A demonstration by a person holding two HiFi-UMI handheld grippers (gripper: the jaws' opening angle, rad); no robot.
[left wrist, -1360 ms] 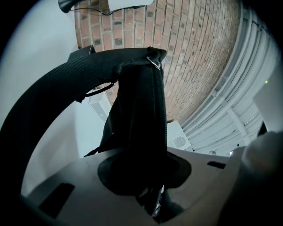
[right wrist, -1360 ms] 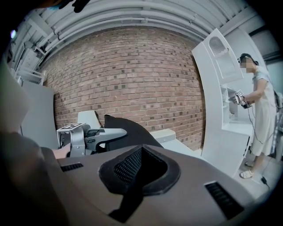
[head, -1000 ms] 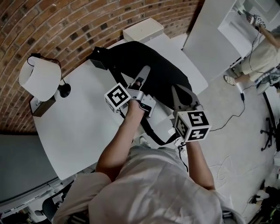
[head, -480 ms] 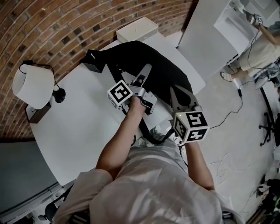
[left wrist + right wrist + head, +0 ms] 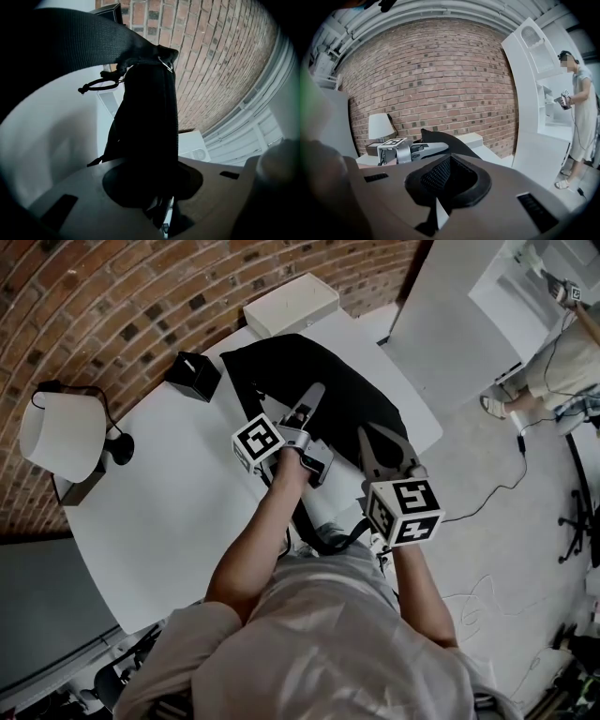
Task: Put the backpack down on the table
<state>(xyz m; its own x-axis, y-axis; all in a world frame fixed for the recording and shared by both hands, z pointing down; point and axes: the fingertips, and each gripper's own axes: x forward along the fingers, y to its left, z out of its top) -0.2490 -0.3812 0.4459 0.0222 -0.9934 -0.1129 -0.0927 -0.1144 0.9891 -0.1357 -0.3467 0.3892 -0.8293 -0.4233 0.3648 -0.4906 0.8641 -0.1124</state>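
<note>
The black backpack [image 5: 352, 395] lies across the far right part of the white table [image 5: 169, 493], and one strap [image 5: 319, 538] hangs over the near edge. My left gripper [image 5: 312, 392] is shut on a black strap [image 5: 145, 117] of the backpack, which fills the gap between its jaws. My right gripper [image 5: 367, 432] is shut on the backpack's padded mesh fabric [image 5: 438, 176] near the table's right edge. The left gripper [image 5: 412, 151] also shows in the right gripper view, level over the bag.
A white lamp [image 5: 61, 437] stands at the table's left end, a small black box [image 5: 194, 376] sits just left of the backpack, and a white box [image 5: 291, 304] sits against the brick wall. A white partition [image 5: 450, 324], floor cables and another person [image 5: 567, 352] are at the right.
Both grippers have sunk a little with the backpack in them. The bag has come away from the small black box, which it touched a second ago.
</note>
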